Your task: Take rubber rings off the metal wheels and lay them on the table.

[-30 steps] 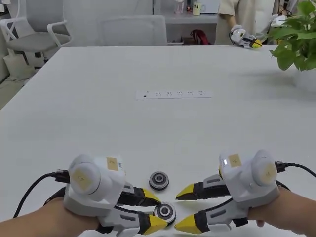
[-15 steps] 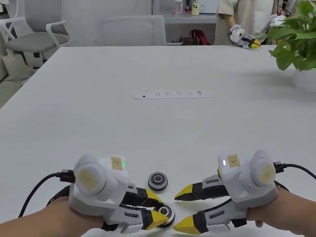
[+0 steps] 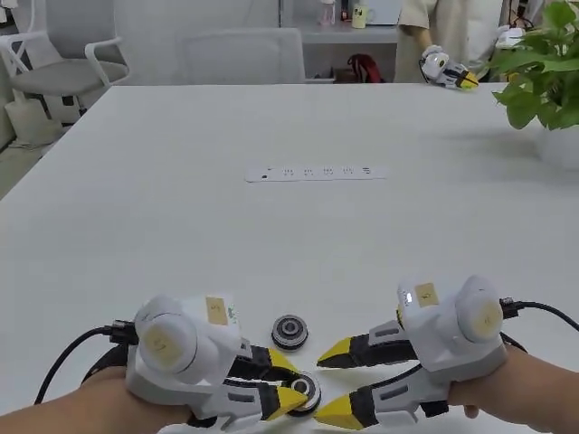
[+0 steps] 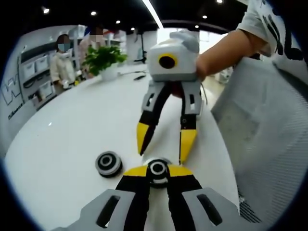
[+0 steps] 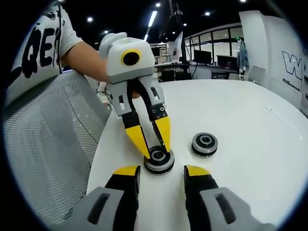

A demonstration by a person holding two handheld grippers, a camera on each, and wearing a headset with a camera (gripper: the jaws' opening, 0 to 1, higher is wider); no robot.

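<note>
Two metal wheels with black rubber rings lie near the table's front edge. The near wheel [image 3: 307, 389] [image 4: 158, 168] [image 5: 159, 160] sits between the yellow tips of my left gripper [image 3: 291, 383] [image 4: 158, 172] [image 5: 155, 137], which is shut on it. The second wheel [image 3: 289, 331] [image 4: 109, 163] [image 5: 205, 143] lies free just beyond it. My right gripper [image 3: 336, 387] [image 5: 161, 172] [image 4: 163, 139] faces the left one, open, its tips a short way from the held wheel and touching nothing.
A white power strip [image 3: 317, 172] lies across the middle of the white table [image 3: 181, 226]. A leafy plant [image 3: 543, 72] stands at the far right. Chairs [image 3: 244, 54] line the far edge, where a person holds another gripper [image 3: 443, 68].
My left gripper's jaws have come together on the near wheel, which stood loosely between them a second ago. The right gripper has barely moved.
</note>
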